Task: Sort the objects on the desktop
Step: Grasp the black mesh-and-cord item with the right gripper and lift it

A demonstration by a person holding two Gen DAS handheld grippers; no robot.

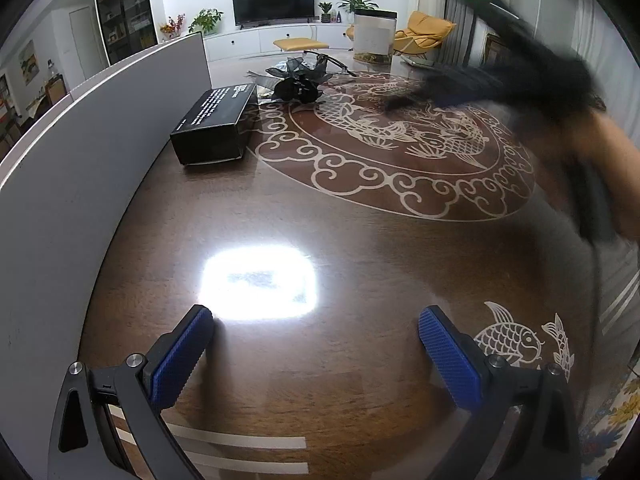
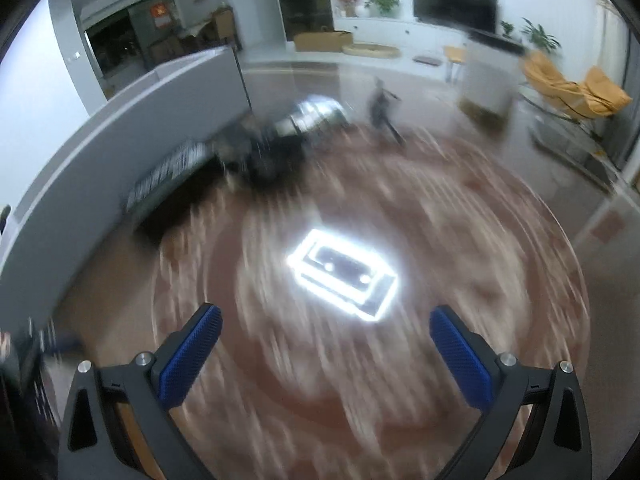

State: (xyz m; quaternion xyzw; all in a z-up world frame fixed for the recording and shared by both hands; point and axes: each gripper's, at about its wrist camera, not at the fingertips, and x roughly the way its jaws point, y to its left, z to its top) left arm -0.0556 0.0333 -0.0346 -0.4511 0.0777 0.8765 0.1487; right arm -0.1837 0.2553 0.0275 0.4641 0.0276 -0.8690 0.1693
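Observation:
A black box (image 1: 208, 128) with white print lies at the far left of the patterned brown table (image 1: 360, 240), against a grey board (image 1: 80, 152). Behind it sits a dark crumpled bundle (image 1: 298, 84), with thin-framed glasses (image 1: 328, 58) beyond. My left gripper (image 1: 316, 320) hovers open over bare table near the front, holding nothing. My right gripper (image 1: 460, 88) shows as a dark blur at the upper right, held by a hand (image 1: 592, 152). In the heavily blurred right wrist view, the right gripper (image 2: 326, 316) is open and empty above the table's centre, with the box (image 2: 172, 176) and bundle (image 2: 272, 156) ahead to the left.
A tall clear container (image 1: 374, 36) stands at the table's far edge. A bright lamp reflection (image 1: 258, 280) glares on the tabletop. The grey board walls off the left side. Yellow chairs (image 1: 424, 30) and a TV cabinet lie beyond the table.

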